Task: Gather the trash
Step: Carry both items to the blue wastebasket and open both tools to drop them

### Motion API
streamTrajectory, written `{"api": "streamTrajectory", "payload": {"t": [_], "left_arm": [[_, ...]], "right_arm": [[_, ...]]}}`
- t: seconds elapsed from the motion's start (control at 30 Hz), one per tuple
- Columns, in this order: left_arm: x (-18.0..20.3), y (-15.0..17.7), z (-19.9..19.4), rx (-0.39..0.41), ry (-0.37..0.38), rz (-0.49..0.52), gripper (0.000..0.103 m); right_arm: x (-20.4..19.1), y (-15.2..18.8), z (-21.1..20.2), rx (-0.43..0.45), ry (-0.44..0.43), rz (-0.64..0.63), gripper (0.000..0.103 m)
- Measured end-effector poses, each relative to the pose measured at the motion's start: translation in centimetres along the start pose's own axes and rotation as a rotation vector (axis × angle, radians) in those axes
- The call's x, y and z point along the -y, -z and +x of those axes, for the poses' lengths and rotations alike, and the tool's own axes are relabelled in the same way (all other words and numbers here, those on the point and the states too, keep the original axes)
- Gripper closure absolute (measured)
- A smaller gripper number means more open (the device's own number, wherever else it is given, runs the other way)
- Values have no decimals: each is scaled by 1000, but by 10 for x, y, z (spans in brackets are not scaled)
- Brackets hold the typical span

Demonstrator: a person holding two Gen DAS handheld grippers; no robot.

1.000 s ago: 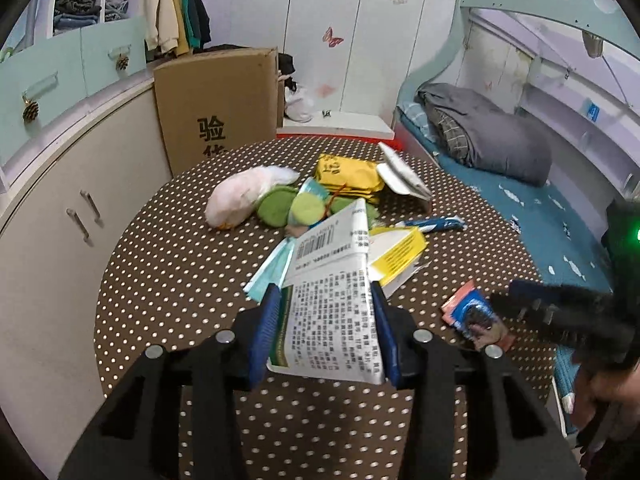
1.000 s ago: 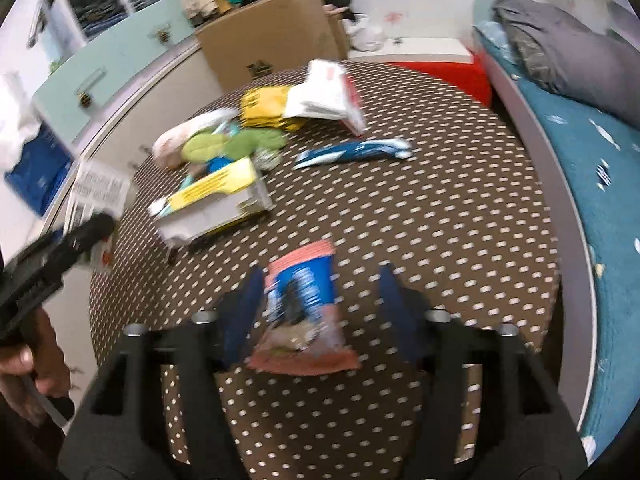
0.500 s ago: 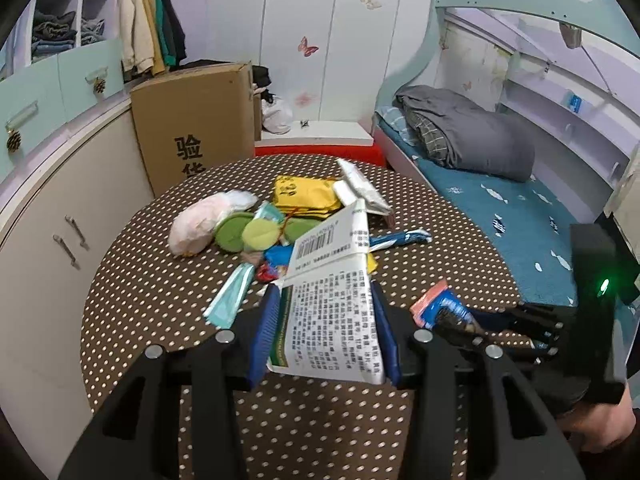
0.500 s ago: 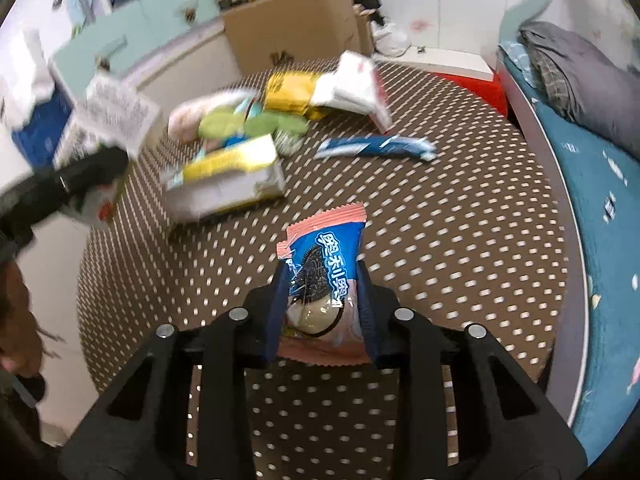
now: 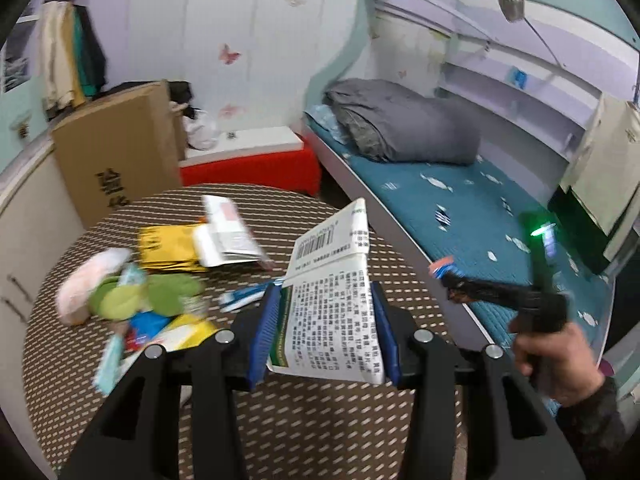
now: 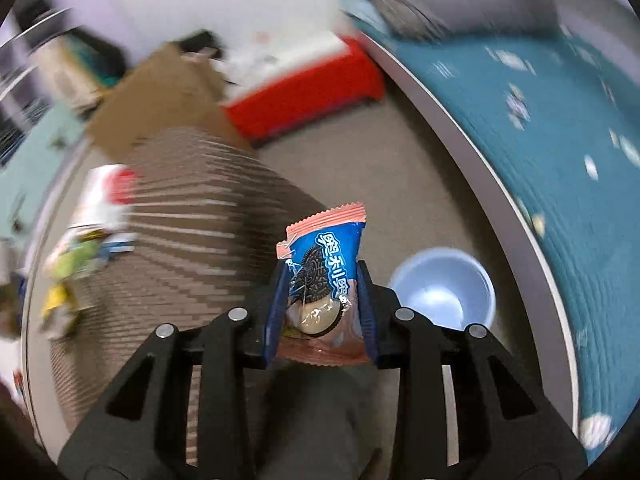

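Left gripper [image 5: 325, 330]: jaws closed on a white printed packet [image 5: 334, 308], blue pads pressed to both long sides, packet raised off the round dotted table [image 5: 280, 432], barcode flap bent back at the top.

Right gripper [image 6: 320, 308]: jaws closed on a blue and pink cookie wrapper [image 6: 322, 280], crimped pink end pointing up and away, carried out past the table's right edge, above the grey floor. Same gripper in the left wrist view [image 5: 450, 280], beyond the table's right edge and in front of the bed [image 5: 460, 216], held by the right hand [image 5: 558, 360], a corner of the wrapper [image 5: 440, 266] showing at its tip.

Just right of the held wrapper, lower on the floor, between table edge and bed frame: a pale blue bin [image 6: 442, 288], open top up, nothing visible inside it.

Remaining on the table, all toward the far left part: a yellow bag [image 5: 168, 248], a white pouch [image 5: 230, 234] overlapping its right end, a pink bundle [image 5: 86, 284] near the left edge, green pads [image 5: 148, 298] beside it, a blue and white wrapper [image 5: 244, 298] near the middle, a yellow and white carton [image 5: 182, 332] partly behind the left finger. Much motion blur here.

Behind the far edge: a cardboard box [image 5: 116, 148] and a red step [image 5: 250, 170].
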State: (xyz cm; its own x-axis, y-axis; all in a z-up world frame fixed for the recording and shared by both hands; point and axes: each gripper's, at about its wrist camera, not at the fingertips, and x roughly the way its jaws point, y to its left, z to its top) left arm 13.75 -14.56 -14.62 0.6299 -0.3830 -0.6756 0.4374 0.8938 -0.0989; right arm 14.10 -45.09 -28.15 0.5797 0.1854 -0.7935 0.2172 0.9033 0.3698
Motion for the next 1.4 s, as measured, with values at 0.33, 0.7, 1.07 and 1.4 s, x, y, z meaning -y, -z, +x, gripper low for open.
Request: {"api": "streamTrajectory", "payload": {"t": [0.33,0.7,1.07,1.4], "left_arm": [[64,-16,84,-116,90,64,59],[149,-26,176,-243,177,169,58],[217,-10,274,-463,217,255,56],[216,-19,292,-454,131,231,9]], "right_arm": [[114,9,99,-117,32,261,54],[163,7,30,74,19,413,24],[178,8,-55,225,36,436,18],[173,19,-64,231,38,447,12]]}}
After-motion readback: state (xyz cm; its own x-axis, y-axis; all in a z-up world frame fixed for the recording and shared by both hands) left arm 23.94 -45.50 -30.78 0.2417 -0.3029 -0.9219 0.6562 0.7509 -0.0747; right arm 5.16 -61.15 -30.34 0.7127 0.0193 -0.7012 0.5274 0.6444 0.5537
